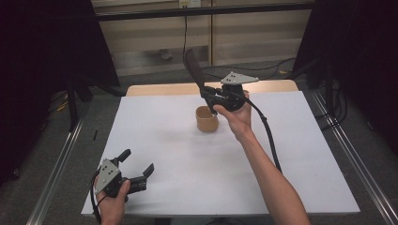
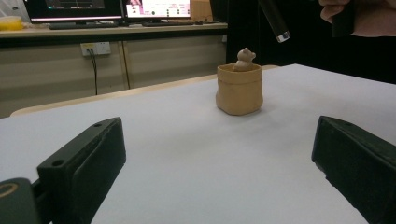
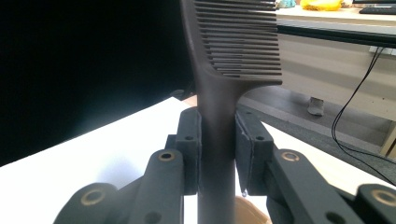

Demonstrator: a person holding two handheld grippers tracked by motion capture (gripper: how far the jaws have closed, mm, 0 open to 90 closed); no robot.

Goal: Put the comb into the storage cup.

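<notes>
A black comb (image 1: 193,65) stands clamped by its handle between the pads of my right gripper (image 1: 206,91), its toothed head tilted up and to the far left. In the right gripper view the comb (image 3: 236,42) rises between both pads, teeth facing right. That gripper hovers just above and behind a tan cup (image 1: 207,119) near the middle of the white table (image 1: 164,187). In the left gripper view the cup (image 2: 239,91) holds a small tan figure (image 2: 244,59), and the comb's handle end (image 2: 276,21) hangs above it. My left gripper (image 1: 137,161) rests open at the near left corner with nothing between its jaws.
A cable (image 1: 265,129) trails from the right gripper along the forearm. A wooden strip (image 1: 164,89) edges the table's far side. Dark stands and metal rails (image 1: 56,168) flank both sides. A desk with monitors (image 2: 116,9) stands beyond the table.
</notes>
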